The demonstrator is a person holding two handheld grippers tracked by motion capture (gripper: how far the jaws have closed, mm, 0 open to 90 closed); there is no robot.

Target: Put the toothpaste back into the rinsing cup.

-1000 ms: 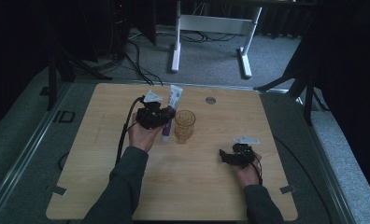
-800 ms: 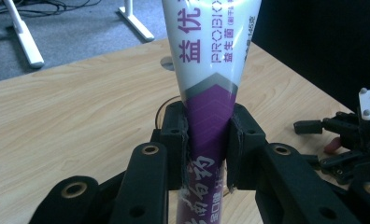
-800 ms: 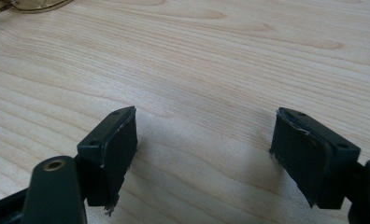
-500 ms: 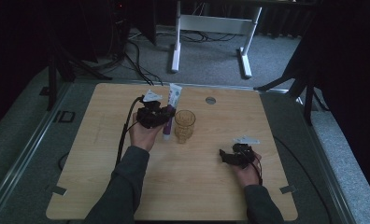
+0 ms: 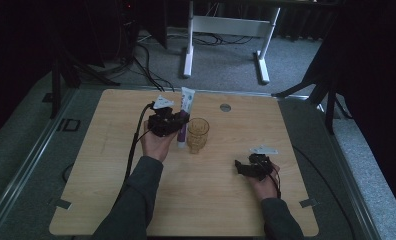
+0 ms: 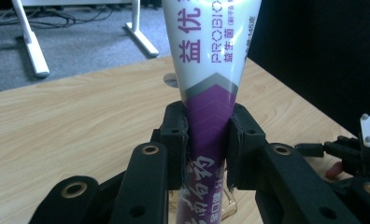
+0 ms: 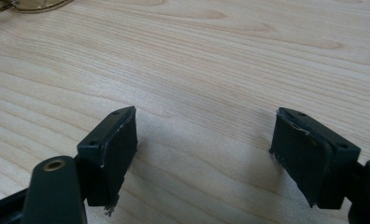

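Nothing shifted since earlier frames. Left gripper (image 5: 178,121) pinches toothpaste tube (image 5: 186,107) upright at 9 o'clock of amber glass (image 5: 197,135), likely for dropping in. Right gripper (image 7: 204,154) spread, idle at 4 o'clock.

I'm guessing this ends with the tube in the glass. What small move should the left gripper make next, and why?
Probably a short shift toward the amber glass cup. The left gripper is shut on the purple-and-white toothpaste tube, held upright just beside the cup, not over its mouth. The right gripper hangs open above the wooden table.
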